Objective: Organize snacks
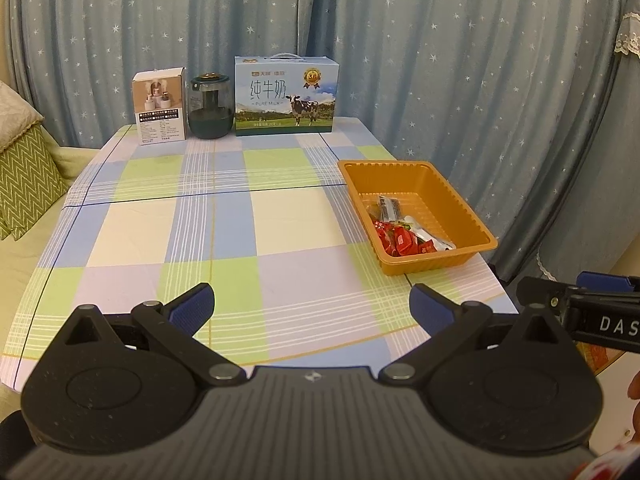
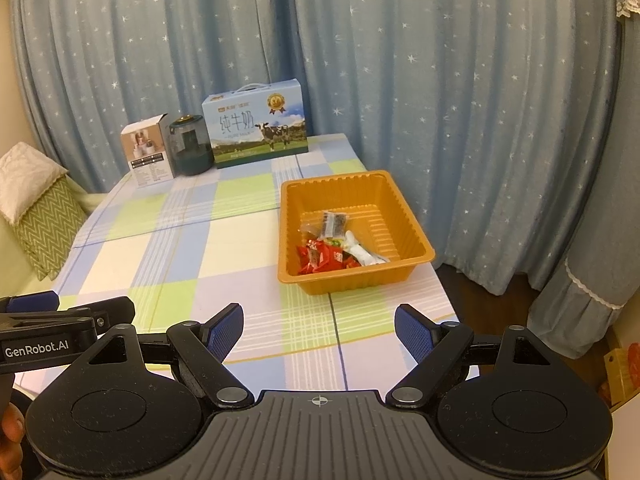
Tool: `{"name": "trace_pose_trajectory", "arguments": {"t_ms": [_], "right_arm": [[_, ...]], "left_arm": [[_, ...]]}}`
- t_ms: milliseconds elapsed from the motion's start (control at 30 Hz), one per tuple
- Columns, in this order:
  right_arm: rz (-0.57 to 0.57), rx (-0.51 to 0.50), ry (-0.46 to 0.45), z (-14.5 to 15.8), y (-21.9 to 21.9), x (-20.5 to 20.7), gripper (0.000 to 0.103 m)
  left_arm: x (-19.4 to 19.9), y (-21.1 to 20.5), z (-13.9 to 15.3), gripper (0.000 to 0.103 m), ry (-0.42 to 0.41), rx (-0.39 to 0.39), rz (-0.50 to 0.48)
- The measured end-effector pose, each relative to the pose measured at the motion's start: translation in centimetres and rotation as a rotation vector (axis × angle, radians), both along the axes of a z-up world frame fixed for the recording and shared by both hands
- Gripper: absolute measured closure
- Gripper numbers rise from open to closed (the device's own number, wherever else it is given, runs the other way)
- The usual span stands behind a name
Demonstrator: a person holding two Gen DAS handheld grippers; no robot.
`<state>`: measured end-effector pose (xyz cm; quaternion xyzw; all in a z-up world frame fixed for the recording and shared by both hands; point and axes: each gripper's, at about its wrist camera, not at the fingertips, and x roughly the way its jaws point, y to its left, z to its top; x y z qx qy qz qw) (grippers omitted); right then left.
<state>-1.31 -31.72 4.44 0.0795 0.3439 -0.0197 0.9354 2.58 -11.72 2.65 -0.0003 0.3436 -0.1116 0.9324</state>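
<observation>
An orange plastic tray [image 1: 456, 188] sits at the right edge of the checked table; it also shows in the right wrist view [image 2: 404, 216]. Inside lie red snack packets [image 1: 400, 242] [image 2: 320, 260], a clear packet with dark contents [image 1: 388, 206] [image 2: 334, 224] and a white packet [image 1: 434, 240] [image 2: 366, 254]. My left gripper [image 1: 312, 306] is open and empty, above the table's near edge. My right gripper [image 2: 319, 330] is open and empty, near the front edge, short of the tray. Each gripper shows at the edge of the other's view.
At the table's far end stand a white product box [image 1: 160, 110], a dark glass jar [image 1: 211, 106] and a blue milk carton box [image 1: 286, 96]. Blue starred curtains hang behind. A green cushion [image 1: 24, 176] lies on the left. The table [image 1: 280, 220] drops off on the right.
</observation>
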Motion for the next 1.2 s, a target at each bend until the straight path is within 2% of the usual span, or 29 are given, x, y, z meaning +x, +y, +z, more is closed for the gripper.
{"name": "trace_pose_trajectory", "arguments": {"t_ms": [1200], "right_arm": [[-0.01, 0.004, 0.005, -0.38, -0.37, -0.2, 0.02]], "left_arm": [[-0.24, -0.12, -0.47, 0.0, 0.002, 0.007, -0.01]]}}
